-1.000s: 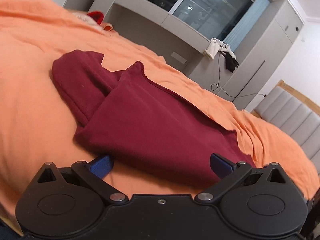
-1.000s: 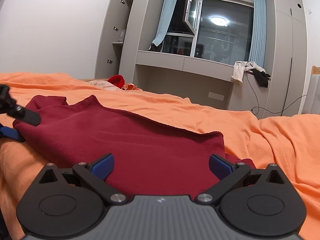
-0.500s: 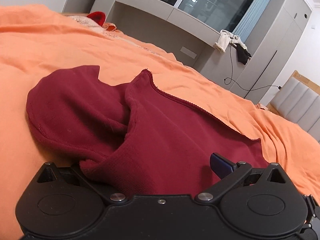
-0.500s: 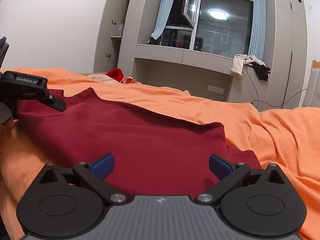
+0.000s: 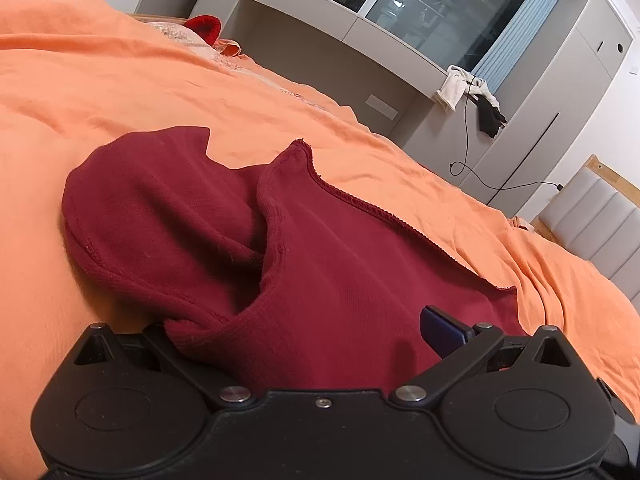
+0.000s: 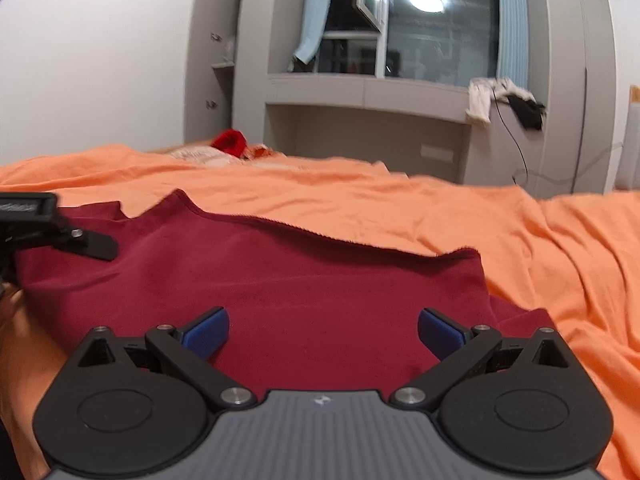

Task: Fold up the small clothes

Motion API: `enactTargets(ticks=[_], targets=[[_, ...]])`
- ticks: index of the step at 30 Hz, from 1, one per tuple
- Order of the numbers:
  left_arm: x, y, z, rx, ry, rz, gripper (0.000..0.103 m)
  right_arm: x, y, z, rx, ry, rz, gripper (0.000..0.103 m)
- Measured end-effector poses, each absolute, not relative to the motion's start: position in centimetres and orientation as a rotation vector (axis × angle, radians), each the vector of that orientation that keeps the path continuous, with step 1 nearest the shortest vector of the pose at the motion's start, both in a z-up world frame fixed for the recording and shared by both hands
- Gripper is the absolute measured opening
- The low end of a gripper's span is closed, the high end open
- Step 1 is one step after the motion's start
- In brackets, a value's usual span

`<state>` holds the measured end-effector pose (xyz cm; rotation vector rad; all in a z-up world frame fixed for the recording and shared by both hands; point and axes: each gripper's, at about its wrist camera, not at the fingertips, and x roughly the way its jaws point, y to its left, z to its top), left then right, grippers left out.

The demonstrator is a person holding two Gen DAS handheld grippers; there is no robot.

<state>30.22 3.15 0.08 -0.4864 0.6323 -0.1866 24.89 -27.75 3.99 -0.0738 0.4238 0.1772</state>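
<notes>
Maroon garment (image 5: 340, 280) lies on the orange bed (image 5: 120, 96), its near-left edge now bunched over the spread left claw (image 5: 304, 344), which has advanced under it; right claw (image 6: 322, 330) likewise spread, gripping nothing

Black plastic left gripper (image 5: 320, 332) with round hubs, silver pivot screws, blue finger pad (image 5: 442, 328) at four o'clock, matching right gripper (image 6: 322, 330), grey ribbed centre plate, small white logo.
</notes>
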Motion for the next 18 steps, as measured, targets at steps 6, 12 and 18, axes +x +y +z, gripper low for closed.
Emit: enactTargets(ticks=[6,12,18], targets=[[30.1,3.3,-0.1,-0.487,0.635,-0.196,0.102,24.6,-27.5,2.5,-0.101,0.408,0.194,0.103],[30.0,3.2,-0.1,-0.472,0.635,-0.200,0.102,22.3,-26.2,1.2,-0.228,0.274,0.226,0.103],[29.7,3.7,-0.2,-0.503,0.625,-0.207,0.102,22.6,-26.1,1.4,-0.227,0.267,0.236,0.103]])
